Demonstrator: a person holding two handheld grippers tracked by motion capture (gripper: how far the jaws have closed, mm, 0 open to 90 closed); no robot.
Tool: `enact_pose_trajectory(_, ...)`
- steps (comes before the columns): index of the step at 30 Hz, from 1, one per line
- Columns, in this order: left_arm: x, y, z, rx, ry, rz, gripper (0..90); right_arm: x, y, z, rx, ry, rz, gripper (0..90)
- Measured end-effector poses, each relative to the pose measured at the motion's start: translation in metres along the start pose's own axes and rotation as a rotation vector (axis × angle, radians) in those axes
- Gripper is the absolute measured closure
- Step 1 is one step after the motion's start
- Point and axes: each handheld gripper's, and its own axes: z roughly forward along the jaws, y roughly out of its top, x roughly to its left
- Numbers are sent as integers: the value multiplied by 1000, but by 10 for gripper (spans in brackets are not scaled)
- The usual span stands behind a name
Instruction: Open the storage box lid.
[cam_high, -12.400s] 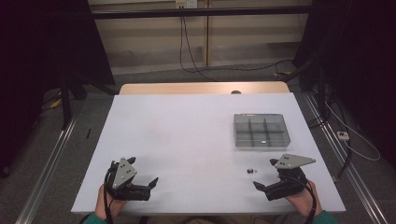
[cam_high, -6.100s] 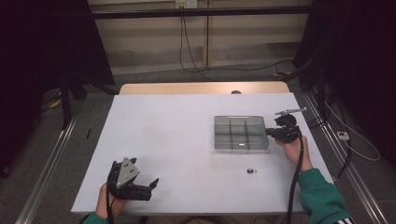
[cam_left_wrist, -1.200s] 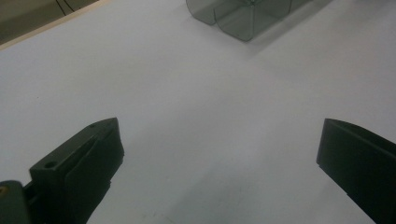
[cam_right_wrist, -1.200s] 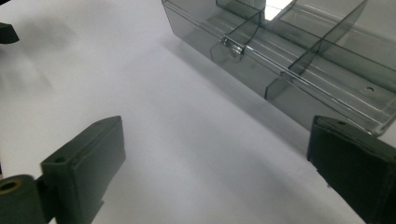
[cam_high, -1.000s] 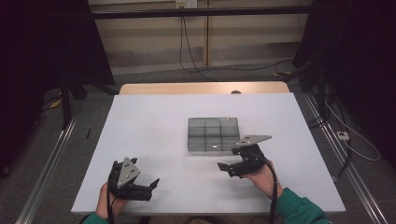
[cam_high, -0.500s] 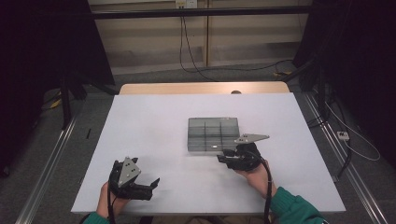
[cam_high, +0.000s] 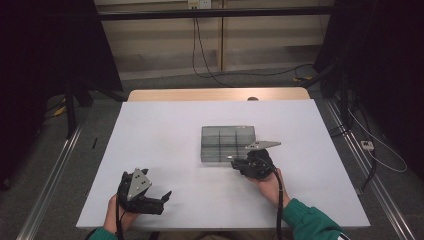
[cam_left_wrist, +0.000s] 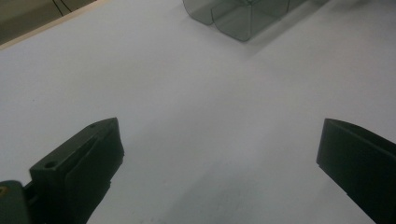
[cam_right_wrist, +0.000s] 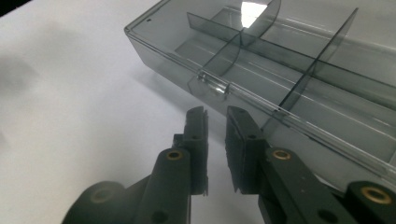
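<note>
A smoky clear compartment box with dividers lies at the middle of the white table. In the right gripper view its front wall carries a small clear latch. My right gripper sits at the box's front right edge. Its tips point at the wall just below the latch. Its jaws have just been closing and stand almost together, with only a thin gap and nothing visible between them. My left gripper rests near the front left of the table, wide open over bare table, with the box far ahead.
A wooden strip runs along the table's far edge. Cables lie on the floor beyond it. Metal rails flank the table on both sides. The person's right sleeve comes in from the bottom right.
The right gripper has moved a little towards the box's front edge and its jaws have closed from wide apart to nearly together. The left gripper and the box have stayed put.
</note>
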Motion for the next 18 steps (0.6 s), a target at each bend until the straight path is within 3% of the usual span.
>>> enact_pose_trajectory(18, 0, -1, -2, -1, 4, 4, 1, -2, 0, 10, -11, 9, 9, 858)
